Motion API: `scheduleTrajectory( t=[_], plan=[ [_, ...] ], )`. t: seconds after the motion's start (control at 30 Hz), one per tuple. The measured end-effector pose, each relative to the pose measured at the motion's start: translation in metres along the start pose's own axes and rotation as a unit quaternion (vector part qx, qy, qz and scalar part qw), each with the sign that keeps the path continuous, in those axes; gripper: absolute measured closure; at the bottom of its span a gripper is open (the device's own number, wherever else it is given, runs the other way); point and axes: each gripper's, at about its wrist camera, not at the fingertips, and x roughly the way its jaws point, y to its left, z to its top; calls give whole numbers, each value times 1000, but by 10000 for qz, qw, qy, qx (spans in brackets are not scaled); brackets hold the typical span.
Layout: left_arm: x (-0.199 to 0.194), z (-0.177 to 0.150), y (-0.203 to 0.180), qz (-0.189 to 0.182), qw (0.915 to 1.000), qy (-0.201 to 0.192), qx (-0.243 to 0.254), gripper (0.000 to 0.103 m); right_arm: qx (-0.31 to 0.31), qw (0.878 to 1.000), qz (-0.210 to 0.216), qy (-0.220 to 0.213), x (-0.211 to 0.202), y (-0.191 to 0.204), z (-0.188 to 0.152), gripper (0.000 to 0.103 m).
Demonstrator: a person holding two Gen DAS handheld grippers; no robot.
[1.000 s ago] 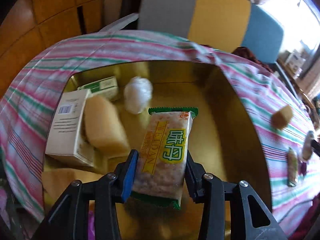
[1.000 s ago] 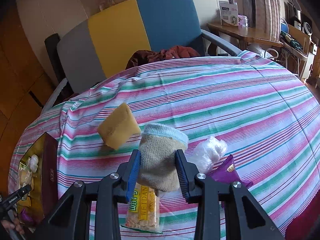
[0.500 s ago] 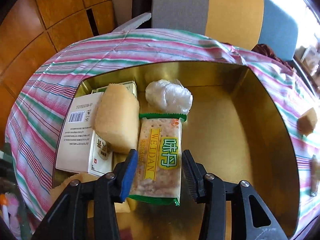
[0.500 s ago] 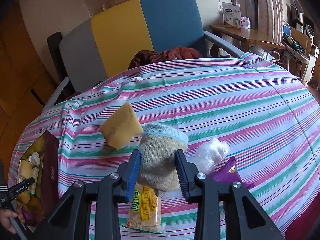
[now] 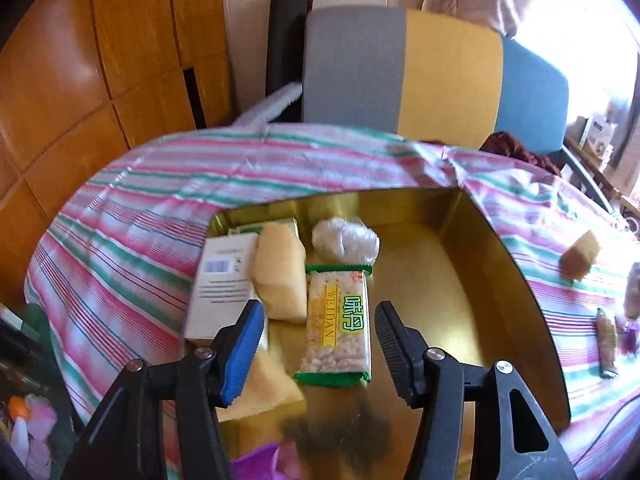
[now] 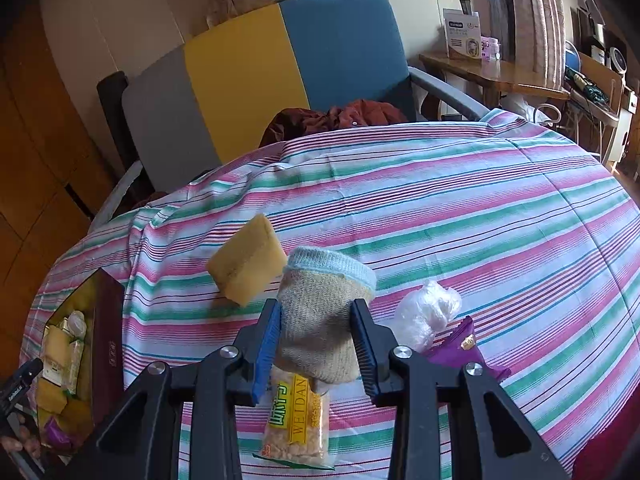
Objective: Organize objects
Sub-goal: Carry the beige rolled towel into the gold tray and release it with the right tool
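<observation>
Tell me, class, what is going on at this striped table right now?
A person with a gripper in each hand is tidying loose items into a gold box. The left gripper is open above a cracker packet lying in the box beside a sponge, a white carton and a plastic wad. The right gripper is shut on a sock over the table, where another sponge and cracker packet remain.
</observation>
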Motion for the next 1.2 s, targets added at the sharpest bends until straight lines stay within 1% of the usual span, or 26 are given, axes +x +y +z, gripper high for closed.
scheduleTrajectory(
  t=[0.07, 0.2, 0.37, 0.5, 0.63, 0.7, 0.8, 0.93, 1.07, 1.13, 1.2],
  plan=[
    [-9, 0, 4, -16, 9999, -133, 41, 42, -84, 10000, 16, -38, -5, 9, 2, 67],
    [-24, -2, 9, -37, 9994, -348, 79, 42, -255, 9993, 250, -54, -15, 32, 2, 67],
    [-31, -6, 17, -112, 9991, -406, 8, 42, -634, 9955, 702, -44, -30, 77, -1, 67],
    [-34, -9, 22, -168, 9990, -414, -66, 42, -1005, 9886, 1122, 24, -37, 121, -6, 67],
    [-38, -12, 27, -210, 9986, -465, -125, 39, -1419, 9763, 1614, 256, -38, 169, -16, 67],
    [-39, -13, 31, -225, 9985, -467, -173, 38, -1633, 9682, 1836, 471, -33, 194, -25, 67],
    [-40, -13, 39, -273, 9982, -448, -286, 38, -1937, 9563, 2014, 856, -20, 231, -42, 67],
    [-46, -11, 59, -280, 9968, -534, -532, 38, -2339, 9377, 2147, 1410, 3, 280, -74, 67],
    [-51, -11, 88, -83, 9949, -615, -793, 38, -2631, 9200, 2203, 1893, 31, 321, -110, 67],
    [-50, -13, 100, 21, 9942, -585, -905, 38, -2731, 9133, 2165, 2109, 45, 337, -130, 67],
    [-48, -17, 109, 94, 9937, -527, -981, 38, -2805, 9039, 2243, 2323, 54, 350, -148, 67]
  ],
)
